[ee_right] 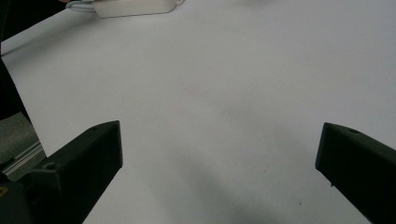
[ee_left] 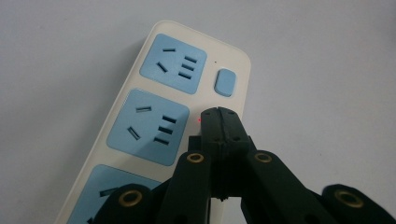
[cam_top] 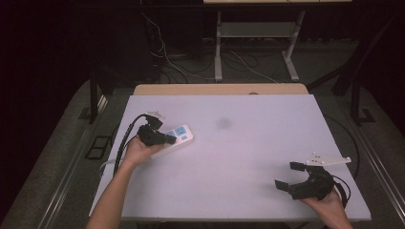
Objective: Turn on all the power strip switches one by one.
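On the white table (cam_top: 248,157), toward its left side, a white power strip (cam_top: 177,138) with blue sockets lies flat while the left gripper (ee_left: 219,116), jaws pressed together and empty, hovers over its edge near the blue switch (ee_left: 225,82), and the right gripper (cam_top: 291,175) rests wide apart, empty, near the right front corner.

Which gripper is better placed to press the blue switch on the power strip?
Probably the left gripper: its shut jaws hang just short of the blue switch on the power strip. The right gripper is open, far across the table.
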`<state>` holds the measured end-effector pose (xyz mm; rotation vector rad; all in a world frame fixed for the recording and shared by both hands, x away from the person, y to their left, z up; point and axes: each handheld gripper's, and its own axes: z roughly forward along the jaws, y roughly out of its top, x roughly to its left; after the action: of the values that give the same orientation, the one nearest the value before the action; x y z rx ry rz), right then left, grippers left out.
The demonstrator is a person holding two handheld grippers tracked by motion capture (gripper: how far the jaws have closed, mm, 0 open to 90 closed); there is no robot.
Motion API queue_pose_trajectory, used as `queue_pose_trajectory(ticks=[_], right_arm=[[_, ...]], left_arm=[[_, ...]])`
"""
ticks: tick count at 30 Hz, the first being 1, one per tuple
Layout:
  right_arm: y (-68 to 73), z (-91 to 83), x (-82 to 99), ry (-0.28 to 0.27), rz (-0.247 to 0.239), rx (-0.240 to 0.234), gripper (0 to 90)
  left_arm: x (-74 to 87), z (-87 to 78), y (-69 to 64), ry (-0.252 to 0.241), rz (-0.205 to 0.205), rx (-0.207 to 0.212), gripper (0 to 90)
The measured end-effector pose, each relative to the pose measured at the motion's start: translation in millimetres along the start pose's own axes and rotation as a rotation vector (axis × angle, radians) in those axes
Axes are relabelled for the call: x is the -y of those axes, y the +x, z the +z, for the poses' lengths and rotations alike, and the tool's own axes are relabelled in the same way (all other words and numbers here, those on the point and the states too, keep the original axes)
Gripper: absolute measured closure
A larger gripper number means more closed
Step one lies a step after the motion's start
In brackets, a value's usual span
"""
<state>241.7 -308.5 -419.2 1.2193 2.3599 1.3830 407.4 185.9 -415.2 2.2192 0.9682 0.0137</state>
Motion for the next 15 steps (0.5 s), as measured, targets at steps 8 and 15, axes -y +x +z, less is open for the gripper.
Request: queue_pose_trajectory(ticks=[8,15], right_arm=[[-1.5,-0.4,0.4,-0.002,0.006,-0.001,0.6],[-1.8,-1.1,0.3,-0.004,0.008,0.0,0.6]], left_arm=[[0.4,-1.9,0.5,-0.009,-0.021,-0.002,89.9],[-1.6,-10.4,-1.8,-0.021,-0.001,-0.028,89.9]])
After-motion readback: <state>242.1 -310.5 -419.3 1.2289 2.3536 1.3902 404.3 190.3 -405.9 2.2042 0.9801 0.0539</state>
